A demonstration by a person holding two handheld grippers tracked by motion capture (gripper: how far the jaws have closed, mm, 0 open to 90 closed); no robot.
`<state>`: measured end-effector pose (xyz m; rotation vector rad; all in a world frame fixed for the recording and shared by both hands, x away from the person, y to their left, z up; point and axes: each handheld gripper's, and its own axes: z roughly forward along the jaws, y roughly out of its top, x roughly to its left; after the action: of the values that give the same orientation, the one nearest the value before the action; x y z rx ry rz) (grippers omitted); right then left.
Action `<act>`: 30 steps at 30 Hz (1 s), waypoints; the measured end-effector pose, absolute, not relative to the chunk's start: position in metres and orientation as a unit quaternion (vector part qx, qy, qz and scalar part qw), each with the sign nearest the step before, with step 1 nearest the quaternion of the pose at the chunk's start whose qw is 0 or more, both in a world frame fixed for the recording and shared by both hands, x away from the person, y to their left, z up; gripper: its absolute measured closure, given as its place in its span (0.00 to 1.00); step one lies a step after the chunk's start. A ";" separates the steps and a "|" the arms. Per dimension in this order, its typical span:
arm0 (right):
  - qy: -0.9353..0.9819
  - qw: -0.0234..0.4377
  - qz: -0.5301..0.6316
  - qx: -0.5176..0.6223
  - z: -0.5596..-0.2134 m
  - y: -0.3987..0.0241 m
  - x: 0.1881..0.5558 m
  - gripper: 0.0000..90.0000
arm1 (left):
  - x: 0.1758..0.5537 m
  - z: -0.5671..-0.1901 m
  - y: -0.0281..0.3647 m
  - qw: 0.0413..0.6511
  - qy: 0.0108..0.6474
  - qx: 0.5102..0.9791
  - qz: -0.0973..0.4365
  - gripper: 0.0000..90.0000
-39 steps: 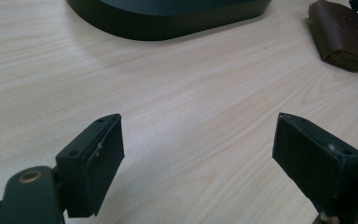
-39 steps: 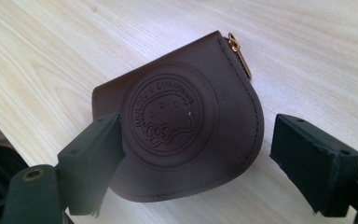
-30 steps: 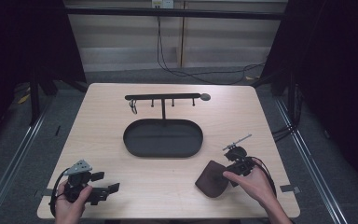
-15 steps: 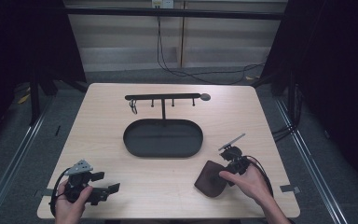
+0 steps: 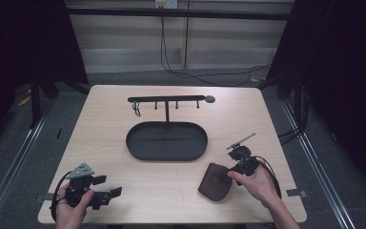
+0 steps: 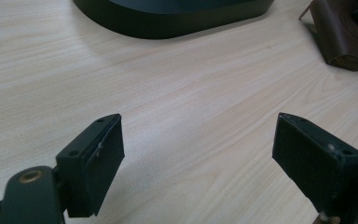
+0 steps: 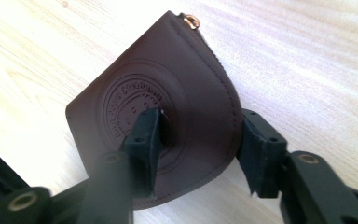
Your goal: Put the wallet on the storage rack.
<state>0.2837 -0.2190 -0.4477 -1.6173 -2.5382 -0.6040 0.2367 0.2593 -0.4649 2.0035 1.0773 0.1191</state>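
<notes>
A brown leather pouch (image 5: pixel 214 183) with a round embossed stamp and a small brass ring lies on the table at the front right. My right gripper (image 5: pixel 228 175) is at its right edge. In the right gripper view the jaws have just been closing, and the pouch (image 7: pixel 186 79) sits between them. One pad of the right gripper (image 7: pixel 198 144) presses on the stamped face and the other on the curved edge. My left gripper (image 5: pixel 108 186) rests at the front left, open, with bare wood between the jaws of the left gripper (image 6: pixel 200 154).
A black oval tray (image 5: pixel 133 148) sits at the table's middle, its wall also in the left gripper view (image 6: pixel 168 23). Behind it stands a black hook rack (image 5: pixel 167 99) with a key ring (image 5: pixel 137 110) hanging at its left. The pouch (image 6: pixel 342 37) appears far right there.
The right gripper's jaws have closed in from wide open onto the pouch, and the hand has edged slightly toward it. The left gripper has not moved.
</notes>
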 end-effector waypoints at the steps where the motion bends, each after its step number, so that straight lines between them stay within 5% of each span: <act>1: -0.827 0.035 -0.196 -0.526 -0.446 -0.219 0.284 0.62 | 0.237 -0.465 0.259 0.418 0.430 0.799 0.047 0.18; 6: -0.825 0.032 -0.221 -0.519 -0.431 -0.219 0.284 0.80 | 0.237 -0.465 0.259 0.417 0.431 0.799 0.045 0.18; 30: -0.827 0.031 -0.220 -0.517 -0.404 -0.222 0.294 0.89 | 0.236 -0.465 0.259 0.415 0.426 0.803 0.044 0.18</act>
<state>0.2945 -0.2221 -0.4039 -1.5937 -2.5464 -0.6767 0.2358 0.2591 -0.4649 2.0162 1.0706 0.1118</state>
